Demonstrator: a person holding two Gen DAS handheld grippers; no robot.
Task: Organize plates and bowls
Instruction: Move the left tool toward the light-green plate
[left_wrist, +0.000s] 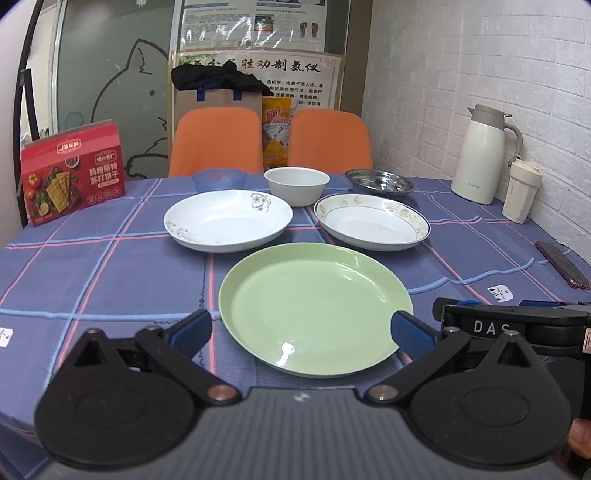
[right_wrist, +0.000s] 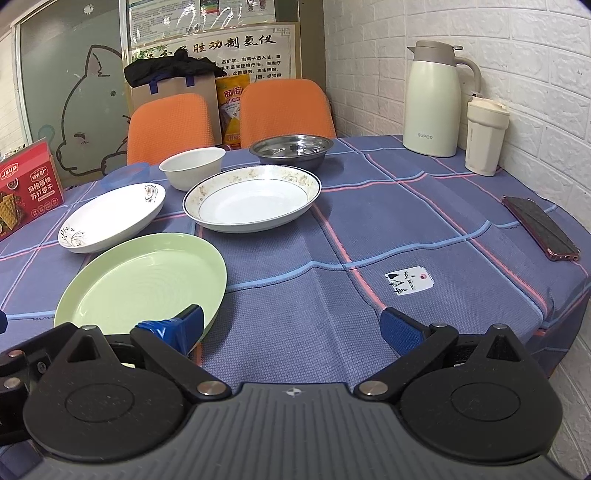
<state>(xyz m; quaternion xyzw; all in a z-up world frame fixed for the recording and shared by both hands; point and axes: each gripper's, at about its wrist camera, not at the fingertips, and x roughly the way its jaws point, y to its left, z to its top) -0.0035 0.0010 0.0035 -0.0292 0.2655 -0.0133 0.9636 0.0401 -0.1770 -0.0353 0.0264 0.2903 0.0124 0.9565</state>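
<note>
Plates and bowls sit loose on the blue plaid tabletop (right_wrist: 369, 221), none stacked. Nearest to me is the round pale green plate (left_wrist: 314, 310), shallow, glossy, with faint concentric rings. Behind it lie the white deep plate with a grey floral sprig (left_wrist: 227, 219) on the left and the white deep plate with a gold-patterned rim (left_wrist: 371, 221) on the right, apart from each other. Further back stand the translucent blue bowl (left_wrist: 219, 180), the plain white bowl (left_wrist: 297, 184) and the shiny steel bowl (left_wrist: 380, 182).

My left claw (left_wrist: 301, 330) is spread wide and grips nothing; the green plate lies between its blue-padded fingers (left_wrist: 194, 330), with its near rim just ahead of them. My right claw (right_wrist: 291, 328) is also wide open and empty, over bare cloth, with the green plate at its left finger; I cannot tell whether that finger touches the rim.

Off to the right are a cream thermal jug (right_wrist: 430, 99), a cream tumbler (right_wrist: 485, 136) and a dark phone (right_wrist: 541, 227); a red cracker box (left_wrist: 72, 173) stands at far left.
</note>
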